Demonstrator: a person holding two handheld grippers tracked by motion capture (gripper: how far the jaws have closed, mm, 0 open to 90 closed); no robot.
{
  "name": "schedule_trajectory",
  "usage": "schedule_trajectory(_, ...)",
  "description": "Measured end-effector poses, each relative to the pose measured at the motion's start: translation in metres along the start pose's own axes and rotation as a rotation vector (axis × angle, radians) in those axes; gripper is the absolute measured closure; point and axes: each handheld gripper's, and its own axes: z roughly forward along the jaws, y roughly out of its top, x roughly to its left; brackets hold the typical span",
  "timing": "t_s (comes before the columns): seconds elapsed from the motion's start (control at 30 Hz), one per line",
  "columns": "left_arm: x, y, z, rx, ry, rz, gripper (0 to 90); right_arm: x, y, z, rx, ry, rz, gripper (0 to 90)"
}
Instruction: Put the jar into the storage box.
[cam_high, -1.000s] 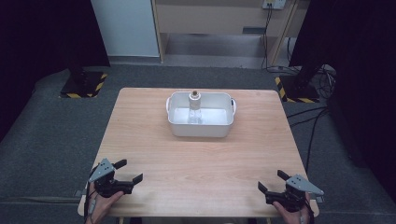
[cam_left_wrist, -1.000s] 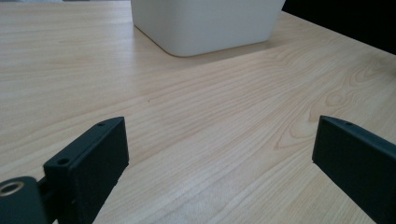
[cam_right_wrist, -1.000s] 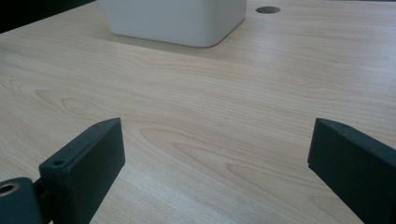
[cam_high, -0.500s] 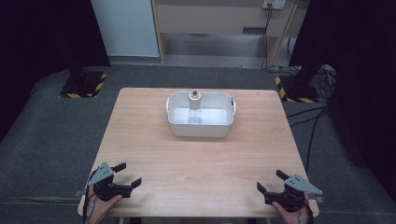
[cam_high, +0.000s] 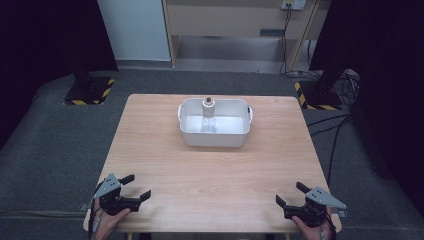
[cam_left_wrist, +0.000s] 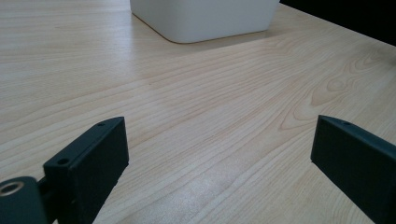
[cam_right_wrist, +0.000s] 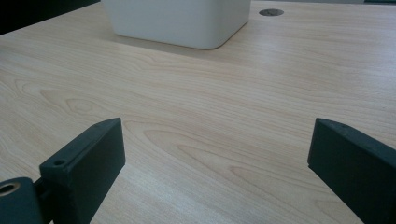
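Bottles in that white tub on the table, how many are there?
1. A single small clear bottle with a cork-coloured top stands upright inside the white tub, near its far wall, left of centre. The tub's near wall could hide something low behind it.

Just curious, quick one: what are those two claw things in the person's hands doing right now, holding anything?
Left gripper: open, holding nothing, near the table's front edge.
Right gripper: open, holding nothing, also near the front edge.

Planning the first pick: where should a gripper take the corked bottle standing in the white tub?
Probably the neck just under the cork of the bottle, coming straight down. It stands upright near the far wall of the tub, whose walls block a side approach; both grippers sit open at the near edge.
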Motion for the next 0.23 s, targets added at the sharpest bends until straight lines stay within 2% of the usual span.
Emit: schedule_trajectory(0.23,-0.0003,-0.0001,0.001,0.003,-0.001,0.002,3.1,0.0,0.0001,0.0002,0.001,-0.001,-0.002,4.2)
